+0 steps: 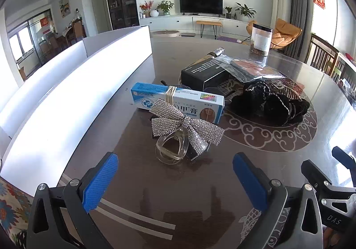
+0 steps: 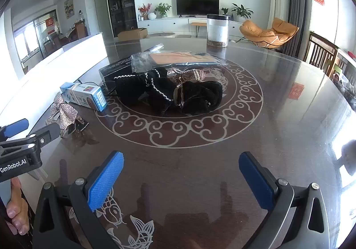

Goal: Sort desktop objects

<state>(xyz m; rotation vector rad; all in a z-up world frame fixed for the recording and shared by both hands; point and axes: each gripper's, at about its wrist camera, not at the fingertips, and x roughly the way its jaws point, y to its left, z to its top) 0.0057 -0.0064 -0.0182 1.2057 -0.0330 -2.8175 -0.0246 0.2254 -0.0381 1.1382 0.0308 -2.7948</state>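
Both tools are spread wide and grip nothing. The left tool hovers over the dark glossy surface, facing a rhinestone bow clip with a clear plastic claw, just at 12 o'clock of its pads. Behind the bow lies a blue-and-white ointment box wrapped in a rubber band. The right tool faces a black velvet hair accessory at 12 o'clock, with the box at 10 o'clock.
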